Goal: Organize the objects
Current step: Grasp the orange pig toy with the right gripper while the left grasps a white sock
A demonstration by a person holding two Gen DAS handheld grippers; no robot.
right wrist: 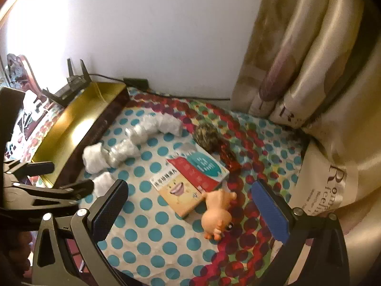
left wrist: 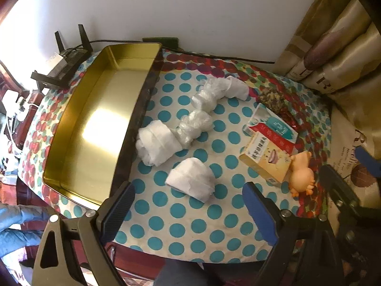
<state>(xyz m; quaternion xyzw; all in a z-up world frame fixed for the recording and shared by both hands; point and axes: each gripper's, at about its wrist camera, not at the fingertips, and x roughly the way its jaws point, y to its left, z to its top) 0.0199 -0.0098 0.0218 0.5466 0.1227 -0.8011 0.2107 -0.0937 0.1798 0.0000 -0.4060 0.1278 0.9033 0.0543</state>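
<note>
Nothing sorted yet as far as I can see. The gold tin (left wrist: pixel 100 109) sits along the table's left edge, running back to the far left corner by the wall, and it's bare inside.

Everything else is loose on the polka-dot cloth (left wrist: pixel 185 217):
- short white wrapped roll (left wrist: pixel 189 178), near the front edge, just right of the tin
- fatter white roll (left wrist: pixel 158 143), touching or almost touching the tin's side wall
- string of clear-wrapped bundles (left wrist: pixel 204 109) curving from that roll back toward the far edge
- yellow box (right wrist: pixel 178 191) and the red-and-teal box (right wrist: pixel 200 169) on the right half, overlapping; can't tell which is on top
- orange pig toy (right wrist: pixel 218 212) against the yellow box's corner, near the right edge
- dark mottled lump (right wrist: pixel 206 137) and a dark red packet (right wrist: pixel 229 159) behind the boxes, can't tell what they are

My left claw (left wrist: pixel 188 214) hangs spread wide over the front edge, nothing between the jaws, short roll just ahead of it. My right claw (right wrist: pixel 190 212) is also spread wide and empty, with the pig roughly framed between the jaws but untouched.

My read: task at the very start. All items left to move, presumably into the tin.
</note>
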